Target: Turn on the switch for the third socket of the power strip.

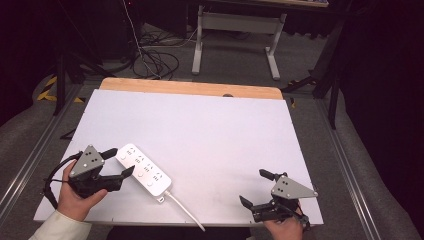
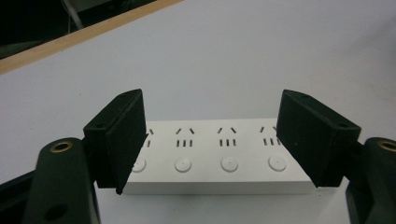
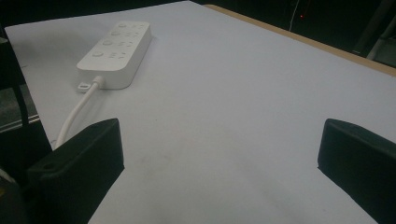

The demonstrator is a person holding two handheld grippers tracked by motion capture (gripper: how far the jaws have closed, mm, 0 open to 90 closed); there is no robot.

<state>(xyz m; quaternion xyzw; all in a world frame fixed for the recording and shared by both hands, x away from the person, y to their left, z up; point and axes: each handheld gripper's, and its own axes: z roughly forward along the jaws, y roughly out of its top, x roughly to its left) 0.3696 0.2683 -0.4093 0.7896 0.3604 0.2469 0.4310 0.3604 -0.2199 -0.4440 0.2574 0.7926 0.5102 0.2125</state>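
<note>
A white power strip (image 1: 144,169) with several sockets and round buttons lies on the white table top (image 1: 200,130) at the front left, its white cable (image 1: 184,210) running off the near edge. My left gripper (image 1: 118,161) is open just beside the strip's long side, its jaws spread almost the strip's length. In the left gripper view the power strip (image 2: 219,158) lies crosswise between and just beyond the jaws, not clamped. My right gripper (image 1: 256,188) stands open at the front right with nothing between its jaws. The right gripper view shows the power strip (image 3: 116,46) far off at upper left.
A wooden strip (image 1: 190,88) borders the table's far edge. Beyond it stand a white desk frame (image 1: 235,35) and loose cables (image 1: 155,60) on the floor. Metal rails (image 1: 30,155) run along both sides of the table.
</note>
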